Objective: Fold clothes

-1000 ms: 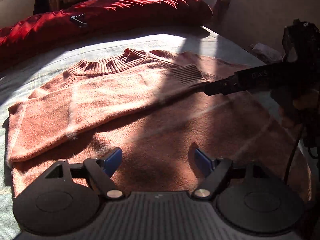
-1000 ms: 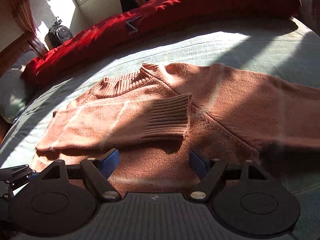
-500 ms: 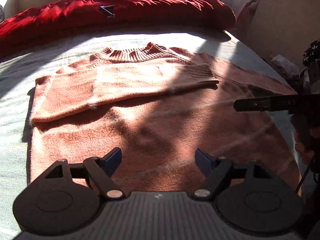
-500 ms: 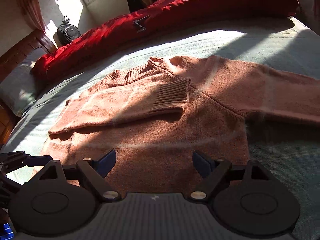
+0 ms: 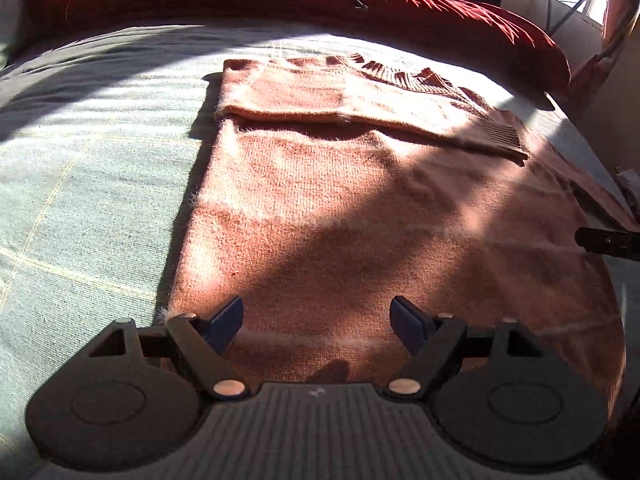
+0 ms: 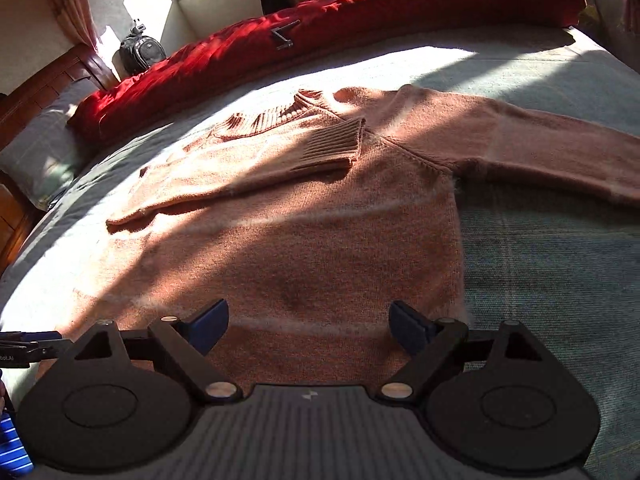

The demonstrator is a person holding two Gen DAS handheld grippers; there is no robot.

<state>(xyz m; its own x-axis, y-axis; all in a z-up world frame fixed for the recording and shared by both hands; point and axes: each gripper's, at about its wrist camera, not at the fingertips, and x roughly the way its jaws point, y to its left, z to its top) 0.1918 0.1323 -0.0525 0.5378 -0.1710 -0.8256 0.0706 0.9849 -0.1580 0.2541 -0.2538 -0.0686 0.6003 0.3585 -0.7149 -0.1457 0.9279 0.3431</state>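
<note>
Salmon-pink knit fills both views: the sweater (image 6: 328, 240) lies flat on the bed (image 6: 540, 280), collar toward the far side, one sleeve (image 5: 360, 100) already folded across the chest with its ribbed cuff (image 6: 332, 148) resting near the opposite shoulder. The other sleeve (image 6: 540, 140) stretches out to the right, unfolded. We judge that sleeve is the next thing to fold. To do it well we should take it near its cuff, lift just clear of the body, carry it across level and lay it parallel to the first, so no ridge forms at the shoulder seam.

Our left gripper (image 5: 316, 320) hovers above the near hem, jaws wide and empty. Our right gripper (image 6: 308, 324) hovers there too, its jaws opening, with nothing between them.

The bed wears a pale green checked cover. A red quilt (image 6: 360, 16) lies along its far edge, a wooden headboard (image 6: 40, 92) stands at left, and sunlight streaks everything.
</note>
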